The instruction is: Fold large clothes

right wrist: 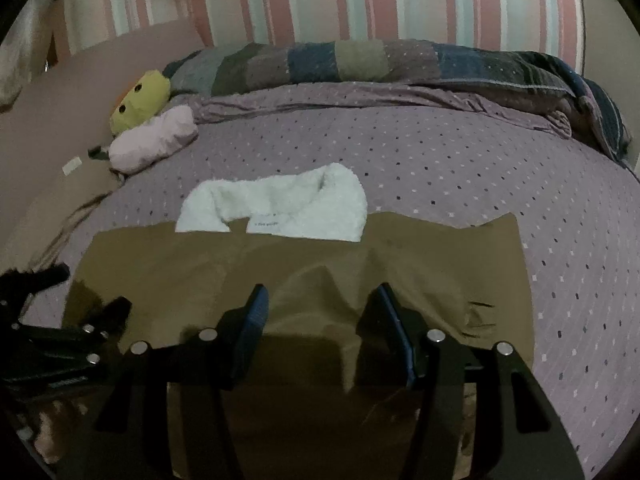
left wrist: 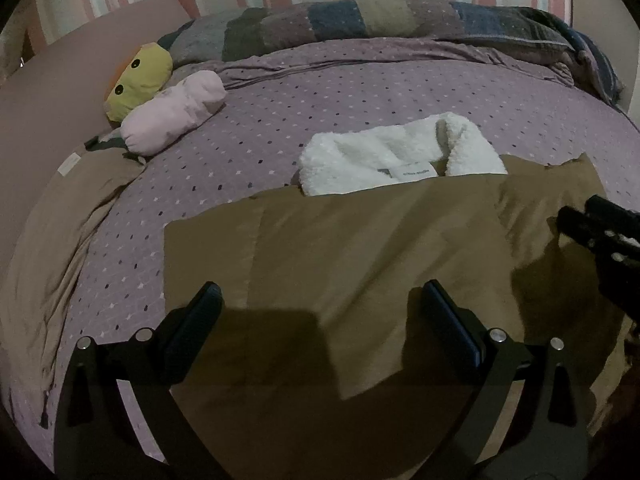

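So the brown coat with its fluffy white collar lay spread flat on the bed, collar toward the pillows. Both tongs hovered over it with nothing between them: left tongs spread wide, right tongs about half apart. A yellow plush sat beside a pink cushion.

Matte black two-finger left gripper and matching right gripper

Angular black arms carry round silver screw heads (two a side); flat dark-blue rectangular pads line the fingers.
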`<state>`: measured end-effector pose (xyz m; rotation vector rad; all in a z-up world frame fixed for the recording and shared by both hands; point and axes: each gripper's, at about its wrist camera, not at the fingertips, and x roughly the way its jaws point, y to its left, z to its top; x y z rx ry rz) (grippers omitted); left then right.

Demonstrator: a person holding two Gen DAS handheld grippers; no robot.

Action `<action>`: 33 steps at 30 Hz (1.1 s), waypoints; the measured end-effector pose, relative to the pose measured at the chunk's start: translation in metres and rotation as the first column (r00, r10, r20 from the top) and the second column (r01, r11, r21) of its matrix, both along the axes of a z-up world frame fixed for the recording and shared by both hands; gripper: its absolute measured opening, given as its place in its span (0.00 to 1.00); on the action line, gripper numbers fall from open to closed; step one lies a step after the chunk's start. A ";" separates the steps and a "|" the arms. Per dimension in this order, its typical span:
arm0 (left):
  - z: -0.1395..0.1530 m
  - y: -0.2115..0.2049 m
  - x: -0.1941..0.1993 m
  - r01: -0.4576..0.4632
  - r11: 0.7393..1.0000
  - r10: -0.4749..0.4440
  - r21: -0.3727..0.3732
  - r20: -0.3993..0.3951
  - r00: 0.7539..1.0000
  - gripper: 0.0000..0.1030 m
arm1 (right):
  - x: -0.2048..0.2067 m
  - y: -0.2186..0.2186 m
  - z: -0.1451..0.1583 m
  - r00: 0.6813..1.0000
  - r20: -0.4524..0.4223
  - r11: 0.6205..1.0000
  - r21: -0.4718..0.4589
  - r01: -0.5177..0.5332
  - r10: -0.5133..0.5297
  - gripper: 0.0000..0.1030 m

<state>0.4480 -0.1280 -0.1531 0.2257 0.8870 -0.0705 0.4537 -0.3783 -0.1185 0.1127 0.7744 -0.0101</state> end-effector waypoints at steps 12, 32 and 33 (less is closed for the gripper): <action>-0.010 0.004 0.003 0.026 0.999 -0.029 -0.045 -0.077 0.997 0.52 | -0.004 -0.003 -0.011 1.000 -0.030 1.000 -0.022 -0.005 0.004 0.55; -0.064 0.002 0.033 0.043 0.998 -0.051 -0.037 -0.263 0.963 0.17 | 0.026 0.009 -0.057 0.976 -0.217 0.994 -0.112 -0.007 -0.017 0.54; -0.066 0.001 0.034 0.043 0.998 -0.051 -0.035 -0.265 0.963 0.17 | 0.028 0.009 -0.060 0.974 -0.224 0.993 -0.114 -0.011 -0.015 0.54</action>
